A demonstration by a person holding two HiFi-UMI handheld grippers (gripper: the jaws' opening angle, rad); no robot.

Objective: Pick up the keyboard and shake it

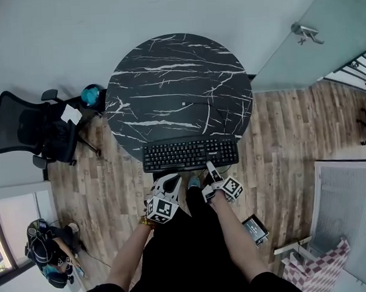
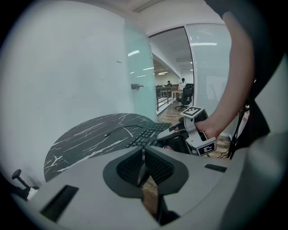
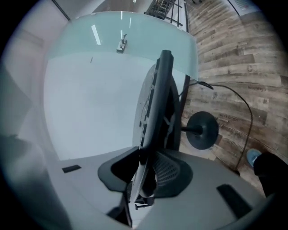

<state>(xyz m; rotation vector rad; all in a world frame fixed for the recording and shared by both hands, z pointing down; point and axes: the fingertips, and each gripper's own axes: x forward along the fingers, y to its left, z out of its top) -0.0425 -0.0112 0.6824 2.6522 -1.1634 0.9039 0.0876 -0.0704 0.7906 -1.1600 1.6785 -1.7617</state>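
Observation:
A black keyboard point(image 1: 190, 154) lies along the near edge of the round black marble table point(image 1: 174, 82). My right gripper point(image 1: 210, 169) reaches its near edge, right of the middle. In the right gripper view the keyboard point(image 3: 157, 94) runs edge-on between the jaws, and the right gripper point(image 3: 146, 158) is shut on its edge. My left gripper point(image 1: 172, 181) hangs just short of the keyboard's left part, not touching it. The left gripper point(image 2: 144, 162) is shut with nothing in it, and its view shows the keyboard point(image 2: 147, 134) and the right gripper point(image 2: 174, 131) ahead.
A black office chair point(image 1: 31, 128) and a teal object point(image 1: 91, 95) stand left of the table. A glass door with a handle point(image 1: 305, 33) is at the far right. A small device point(image 1: 254, 228) lies on the wood floor by my right arm. The table's pedestal base point(image 3: 202, 130) stands below.

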